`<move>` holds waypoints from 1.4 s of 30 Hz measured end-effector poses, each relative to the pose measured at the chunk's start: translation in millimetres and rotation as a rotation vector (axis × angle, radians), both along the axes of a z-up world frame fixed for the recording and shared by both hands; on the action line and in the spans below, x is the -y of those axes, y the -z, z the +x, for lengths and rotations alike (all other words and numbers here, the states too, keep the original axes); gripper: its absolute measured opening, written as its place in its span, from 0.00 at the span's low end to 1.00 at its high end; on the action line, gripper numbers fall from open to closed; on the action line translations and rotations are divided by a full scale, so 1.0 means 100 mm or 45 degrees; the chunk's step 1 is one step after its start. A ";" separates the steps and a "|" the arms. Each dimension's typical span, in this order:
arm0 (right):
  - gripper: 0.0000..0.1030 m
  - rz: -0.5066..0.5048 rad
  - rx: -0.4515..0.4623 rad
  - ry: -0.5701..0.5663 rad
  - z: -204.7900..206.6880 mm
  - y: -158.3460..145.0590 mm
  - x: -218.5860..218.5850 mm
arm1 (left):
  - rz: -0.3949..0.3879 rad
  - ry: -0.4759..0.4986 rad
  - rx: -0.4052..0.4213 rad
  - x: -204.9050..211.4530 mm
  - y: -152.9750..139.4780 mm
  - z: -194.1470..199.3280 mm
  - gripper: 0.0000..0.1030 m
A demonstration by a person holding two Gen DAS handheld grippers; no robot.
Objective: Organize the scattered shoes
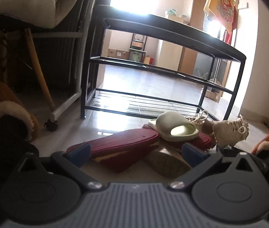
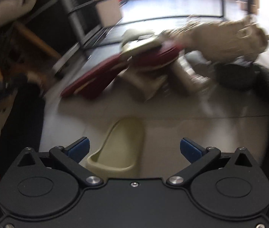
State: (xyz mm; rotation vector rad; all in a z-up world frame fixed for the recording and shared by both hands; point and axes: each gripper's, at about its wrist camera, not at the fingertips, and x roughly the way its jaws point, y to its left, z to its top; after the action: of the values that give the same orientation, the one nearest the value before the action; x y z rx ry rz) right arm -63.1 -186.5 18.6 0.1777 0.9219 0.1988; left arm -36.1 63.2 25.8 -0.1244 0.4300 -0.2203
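A pile of shoes lies on the tiled floor before a black shoe rack [image 1: 153, 60]. In the left wrist view, a dark red slipper [image 1: 119, 148] lies nearest, a pale green slide [image 1: 174, 127] rests on top of the pile, and a cream laced sneaker [image 1: 229, 131] stands at the right. My left gripper [image 1: 137, 154] is open, its blue pads either side of the red slipper's near end. In the blurred right wrist view, my right gripper [image 2: 134, 149] is open just above a second pale green slide [image 2: 121, 146] on the floor. The pile [image 2: 153, 57] lies beyond.
A brown fleece-lined boot [image 1: 7, 110] stands at the left, and another [image 1: 267, 142] at the right. A chair with yellow wooden legs [image 1: 39, 72] and a white wheeled frame [image 1: 66, 102] stand left of the rack. The rack's shelves are bare.
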 end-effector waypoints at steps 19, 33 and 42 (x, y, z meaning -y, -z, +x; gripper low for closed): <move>1.00 0.011 -0.238 -0.054 0.22 0.49 -0.37 | -0.025 -0.104 -0.236 -0.39 0.52 0.24 1.00; 1.00 -0.046 -0.349 -0.150 0.38 0.81 -0.53 | -0.165 -0.185 -0.310 -0.58 0.62 0.31 1.00; 1.00 -0.030 -0.401 -0.206 0.40 0.90 -0.47 | -0.135 -0.193 -0.319 -0.54 0.63 0.32 1.00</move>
State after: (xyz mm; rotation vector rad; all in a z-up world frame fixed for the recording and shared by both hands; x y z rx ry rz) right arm -23.5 -139.0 -71.1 0.1141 1.2529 0.3156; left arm -4.3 116.9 -36.9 -0.2891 0.6557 -0.0781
